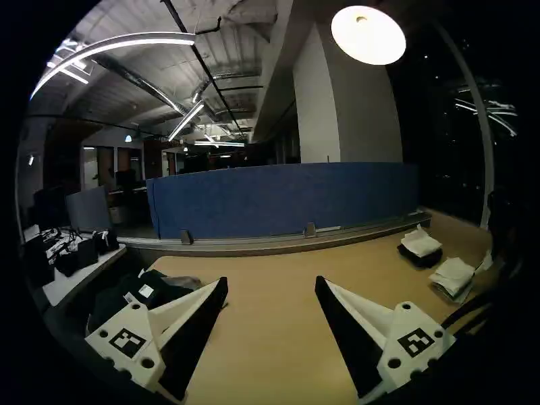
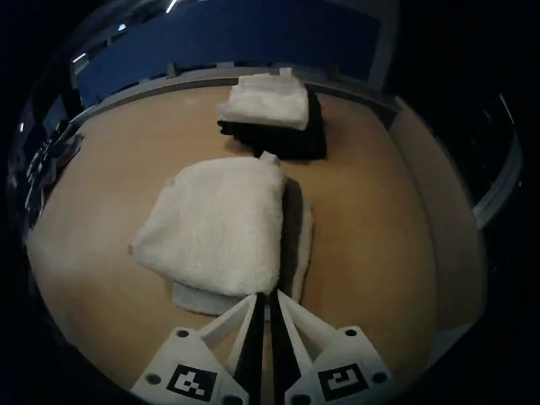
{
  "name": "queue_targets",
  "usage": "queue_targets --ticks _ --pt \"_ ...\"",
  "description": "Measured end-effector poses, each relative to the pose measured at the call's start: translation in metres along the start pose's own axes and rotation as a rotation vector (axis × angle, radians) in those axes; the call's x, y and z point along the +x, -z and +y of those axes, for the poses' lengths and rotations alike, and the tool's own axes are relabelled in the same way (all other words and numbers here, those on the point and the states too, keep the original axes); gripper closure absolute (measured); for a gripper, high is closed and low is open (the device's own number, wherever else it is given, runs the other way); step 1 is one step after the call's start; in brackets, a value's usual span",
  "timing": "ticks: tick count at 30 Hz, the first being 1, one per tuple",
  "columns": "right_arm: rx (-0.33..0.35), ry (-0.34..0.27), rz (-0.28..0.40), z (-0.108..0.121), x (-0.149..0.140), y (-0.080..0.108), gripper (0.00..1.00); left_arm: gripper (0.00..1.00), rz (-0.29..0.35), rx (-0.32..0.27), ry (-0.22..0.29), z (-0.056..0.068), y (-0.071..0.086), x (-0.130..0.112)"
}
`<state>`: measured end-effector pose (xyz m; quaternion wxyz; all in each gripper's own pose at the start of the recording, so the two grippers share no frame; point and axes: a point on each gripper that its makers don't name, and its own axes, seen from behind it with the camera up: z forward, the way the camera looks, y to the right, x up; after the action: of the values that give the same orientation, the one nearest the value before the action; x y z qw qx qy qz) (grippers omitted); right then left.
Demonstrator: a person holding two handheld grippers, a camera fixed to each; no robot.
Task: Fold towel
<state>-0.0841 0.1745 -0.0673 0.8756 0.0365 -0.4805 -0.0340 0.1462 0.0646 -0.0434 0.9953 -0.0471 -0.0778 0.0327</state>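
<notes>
— Any writing you can make out from where you stand?

— Not really. Each finger of the tongs carries a black-and-white square marker (image 1: 128,341), a pattern rather than letters. A small white tag (image 1: 145,290) lies on the heap of dark clothes (image 1: 118,297) at the counter's left end, too small to read.

— And the towel?

— The white towel (image 2: 216,223) lies folded on the pale wooden counter (image 2: 364,223), a thinner layer showing beneath its near edge. Beyond it a second white towel (image 2: 266,101) sits on a dark folded stack (image 2: 283,138).

— The tongs?

— The right tongs (image 2: 268,293) are clenched almost together, tips at the towel's near edge; I can't tell whether cloth is pinched. The left tongs (image 1: 270,280) are spread wide over bare counter.

— The room?

— A dim open office. A blue partition (image 1: 283,196) runs along the counter's back edge, with a round lamp (image 1: 368,34) glowing above, curved light strips (image 1: 115,46) and exposed ducts overhead.
</notes>
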Motion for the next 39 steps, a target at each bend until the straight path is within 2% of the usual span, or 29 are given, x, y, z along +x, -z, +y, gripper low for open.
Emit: queue_targets --ticks 3,11,13,18,21,23,25,32,39 --pt "-0.002 -0.021 0.001 -0.002 -0.004 -0.006 0.94 0.04 -0.003 -0.001 0.000 0.001 0.000 -0.002" --pt "-0.011 -0.028 0.034 -0.001 0.000 -0.001 0.92 0.04 -0.005 -0.004 -0.001 0.003 0.000 -0.004" --pt "-0.018 -0.032 0.048 0.000 0.003 0.003 0.85 0.04 -0.004 -0.006 -0.001 0.003 0.000 -0.004" --pt "-0.049 -0.038 0.093 0.003 0.010 0.017 0.49 0.04 -0.003 -0.008 -0.004 0.004 -0.001 -0.002" --pt "-0.068 -0.038 0.128 0.005 0.016 0.025 0.34 0.04 -0.002 -0.008 -0.003 0.003 -0.002 0.000" --pt "-0.078 -0.040 0.150 0.007 0.020 0.030 0.19 0.04 -0.001 -0.008 -0.001 0.003 -0.002 0.001" --pt "-0.096 -0.041 0.162 0.010 0.022 0.034 0.12 0.04 0.000 -0.008 0.000 0.003 -0.002 0.002" --pt "-0.158 -0.039 0.148 0.024 0.019 0.036 0.12 0.04 0.001 -0.013 -0.003 0.005 -0.003 0.003" --pt "-0.154 -0.025 0.137 0.020 0.018 0.036 0.12 0.04 0.003 -0.012 -0.003 0.004 -0.005 0.006"
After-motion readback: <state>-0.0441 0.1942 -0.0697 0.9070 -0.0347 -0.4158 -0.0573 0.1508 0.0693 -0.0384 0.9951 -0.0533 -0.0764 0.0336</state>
